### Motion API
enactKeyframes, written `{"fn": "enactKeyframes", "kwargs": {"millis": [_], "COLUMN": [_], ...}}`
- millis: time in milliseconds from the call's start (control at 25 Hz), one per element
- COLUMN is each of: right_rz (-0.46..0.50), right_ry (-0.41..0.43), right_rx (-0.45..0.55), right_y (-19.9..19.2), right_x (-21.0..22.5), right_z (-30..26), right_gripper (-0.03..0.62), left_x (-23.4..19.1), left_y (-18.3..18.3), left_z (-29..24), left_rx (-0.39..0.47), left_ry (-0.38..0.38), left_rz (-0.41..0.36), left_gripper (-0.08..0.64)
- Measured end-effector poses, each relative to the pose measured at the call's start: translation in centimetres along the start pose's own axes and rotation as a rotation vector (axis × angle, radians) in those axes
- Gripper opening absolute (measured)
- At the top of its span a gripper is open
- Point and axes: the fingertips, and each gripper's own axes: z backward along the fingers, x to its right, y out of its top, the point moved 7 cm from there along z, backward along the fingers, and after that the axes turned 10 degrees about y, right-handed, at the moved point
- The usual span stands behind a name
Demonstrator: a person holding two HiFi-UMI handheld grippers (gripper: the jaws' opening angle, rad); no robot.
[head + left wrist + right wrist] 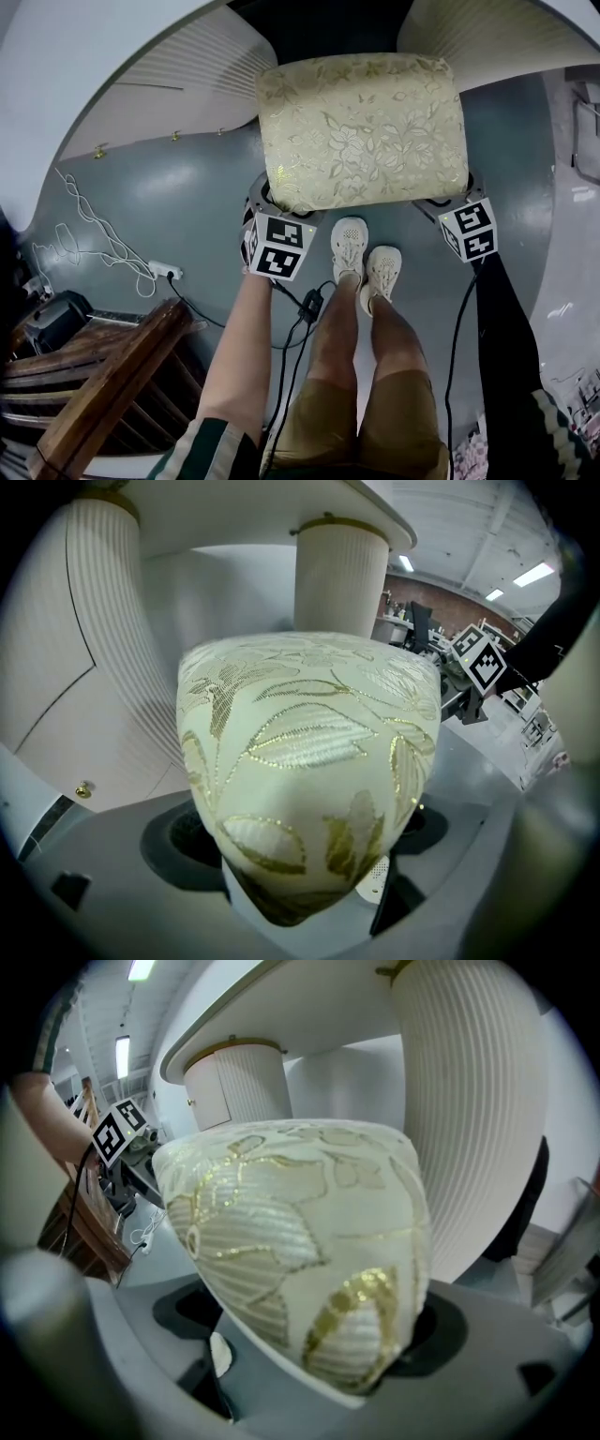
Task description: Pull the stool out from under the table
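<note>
At the upper middle of the head view stood the stool (361,127), its cream cushion (375,164) with a gold flower pattern seen from above. It stood on the grey floor (187,197) between the two white fluted pedestals (202,70) of the worktop (56,84). Its far edge was at the dark gap under the worktop, and its near edge was just above the person's white shoes (366,258) in the frame. The left tongs (275,211) were at the lower left corner of the cushion and the right tongs (457,202) at the lower right corner, each with its marker cube turned to the camera.

In the left gripper view the corner of the cushion filled the middle of the frame and went down between the jaws, which were closed on it. One pedestal and the underside of the worktop were behind it, at the top of the frame. The right gripper view showed the other corner held in the same way, jaws closed on the cushion, with a wide pedestal at the right of the frame.

At the lower left of the head view was a piece of dark wooden furniture (103,375). Left of the middle, a white power strip (164,272) with thin cables lay on the floor. A black cable (457,337) ran down the frame from the right tongs, beside the person's legs (375,375).
</note>
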Motion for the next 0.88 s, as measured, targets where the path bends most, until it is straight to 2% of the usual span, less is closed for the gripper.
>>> {"fn": "enactKeyframes", "kwargs": {"millis": [160, 560, 880], "right_rz": [-0.005, -0.070, -0.099], "right_ry": [0.009, 0.028, 0.049], "right_rx": [-0.010, -0.019, -0.042], "right_y": [0.2, 0.0, 0.1], "right_x": [0.0, -0.8, -0.8], "right_z": [0.2, 0.1, 0.3], "right_gripper": [0.530, 0.528, 0.528], "left_x": [0.1, -0.7, -0.7], "left_y": [0.1, 0.6, 1.0], "left_z": [0.1, 0.9, 1.3], "left_rx": [-0.015, -0.048, -0.086], "left_ry": [-0.008, -0.014, -0.023], "left_rz": [0.010, -0.032, -0.026], "left_gripper": [0.502, 0.502, 0.502]}}
